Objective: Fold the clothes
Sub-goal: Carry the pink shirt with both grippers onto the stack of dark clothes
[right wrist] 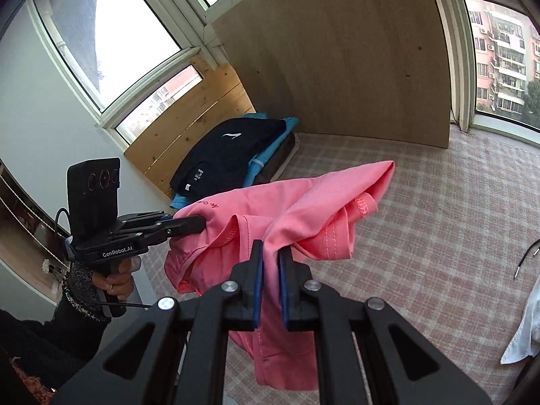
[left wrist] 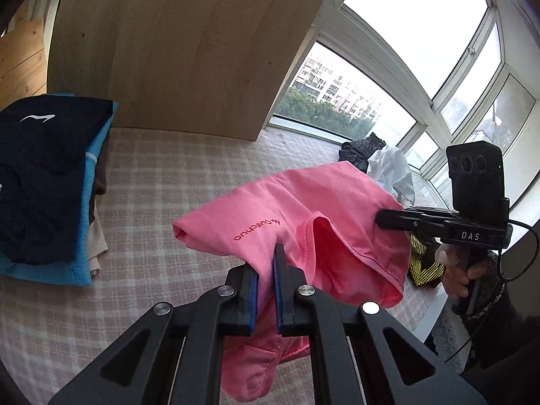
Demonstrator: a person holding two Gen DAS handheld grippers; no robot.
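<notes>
Against the far left corner of the checked bedcover (left wrist: 175, 175), beside an upright wooden panel (left wrist: 182, 50), lies a folded stack topped by a navy garment (left wrist: 40, 175); unfolded clothes (left wrist: 378, 155) crowd the far right edge. Left gripper (left wrist: 266, 263) and right gripper (right wrist: 270, 260) each pinch the pink shirt (left wrist: 270, 209) (brand print visible), jaws narrowed on fabric. It hangs above the cover's middle, stretched crosswise between them.

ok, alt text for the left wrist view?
Left tongs pinch a pink shirt held above a checked tablecloth; right tongs grip its far edge. Folded dark and blue clothes sit stacked at left.
</notes>
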